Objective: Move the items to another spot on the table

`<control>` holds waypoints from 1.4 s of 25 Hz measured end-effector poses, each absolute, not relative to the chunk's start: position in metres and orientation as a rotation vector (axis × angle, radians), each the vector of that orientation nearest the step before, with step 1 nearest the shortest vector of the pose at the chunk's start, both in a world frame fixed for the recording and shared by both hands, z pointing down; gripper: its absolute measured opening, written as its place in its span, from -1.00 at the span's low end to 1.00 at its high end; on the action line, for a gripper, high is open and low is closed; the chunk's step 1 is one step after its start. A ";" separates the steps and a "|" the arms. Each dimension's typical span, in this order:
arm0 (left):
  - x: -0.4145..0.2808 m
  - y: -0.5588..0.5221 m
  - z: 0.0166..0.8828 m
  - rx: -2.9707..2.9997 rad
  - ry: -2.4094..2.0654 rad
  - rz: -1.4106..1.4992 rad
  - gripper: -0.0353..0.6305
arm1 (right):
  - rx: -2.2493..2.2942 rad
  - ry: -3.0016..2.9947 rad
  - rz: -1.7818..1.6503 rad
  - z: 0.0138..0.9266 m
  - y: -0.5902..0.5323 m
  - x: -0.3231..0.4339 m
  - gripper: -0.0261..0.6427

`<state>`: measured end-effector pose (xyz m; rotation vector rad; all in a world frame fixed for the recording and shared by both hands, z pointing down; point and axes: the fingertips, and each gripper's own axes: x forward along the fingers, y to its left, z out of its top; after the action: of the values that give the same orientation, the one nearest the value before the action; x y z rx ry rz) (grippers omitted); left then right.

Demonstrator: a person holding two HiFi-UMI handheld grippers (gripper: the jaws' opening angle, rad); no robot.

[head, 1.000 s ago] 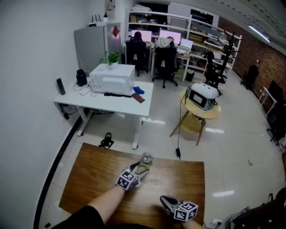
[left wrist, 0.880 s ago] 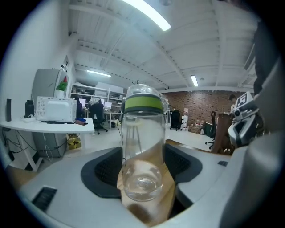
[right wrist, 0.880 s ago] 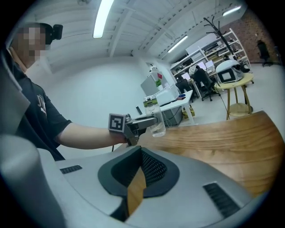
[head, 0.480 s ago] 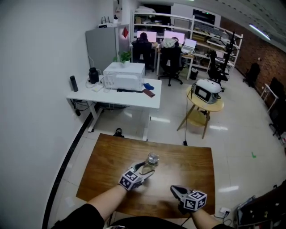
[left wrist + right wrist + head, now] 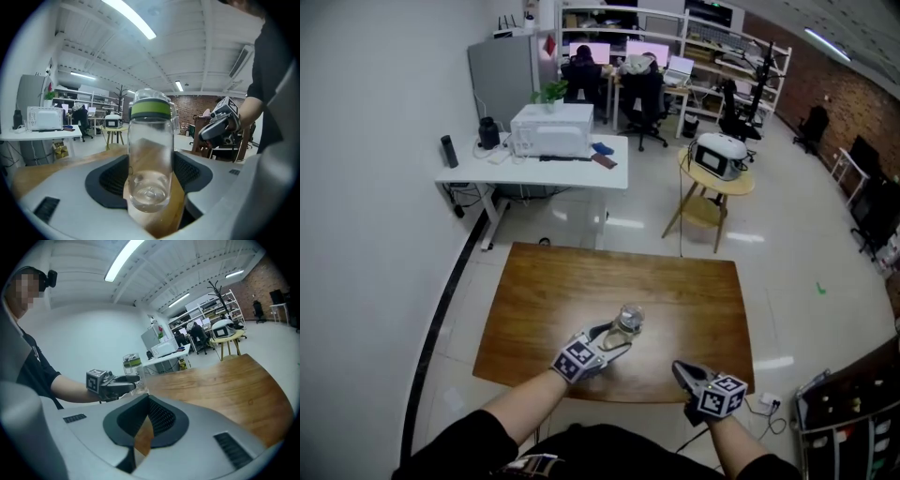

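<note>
A clear bottle (image 5: 629,319) with a green band under its lid stands upright over the middle of the wooden table (image 5: 544,291), toward the near side. My left gripper (image 5: 619,336) is shut on its lower body. In the left gripper view the bottle (image 5: 150,154) fills the gap between both dark pads (image 5: 108,180). Whether its base touches the wood I cannot tell. My right gripper (image 5: 682,371) hovers at the table's near right edge, jaws shut and empty. The right gripper view shows its own closed jaws (image 5: 143,427), the bottle (image 5: 132,365) and the left gripper (image 5: 127,380) off to the left.
Beyond the table lies open tiled floor. A white desk (image 5: 581,173) carrying a white box appliance stands at the back left. A round wooden side table (image 5: 741,186) holds another appliance at the back right. Office chairs and shelves line the far wall. A white wall runs along the left.
The left gripper has brought the bottle back from the table's far edge toward the near middle. The head view now takes in the whole table. The right gripper keeps its place at the near right.
</note>
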<state>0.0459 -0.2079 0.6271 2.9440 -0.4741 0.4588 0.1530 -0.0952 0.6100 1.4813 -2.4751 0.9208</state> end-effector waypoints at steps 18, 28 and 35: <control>0.059 -0.091 0.712 2.739 -0.648 0.578 0.00 | 1.123 -2.533 0.933 0.625 0.050 0.142 -0.95; 0.070 -0.081 0.754 2.856 -0.411 0.707 0.00 | 1.247 -2.453 0.993 0.623 0.061 0.112 -0.95; 0.046 -0.066 0.767 2.849 -0.384 0.699 0.00 | 1.273 -2.444 1.001 0.627 0.061 0.106 -0.95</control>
<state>0.0458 -0.0658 0.7673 2.8489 -0.3837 0.6993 0.1060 0.0612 0.6266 1.2729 -2.4439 1.0008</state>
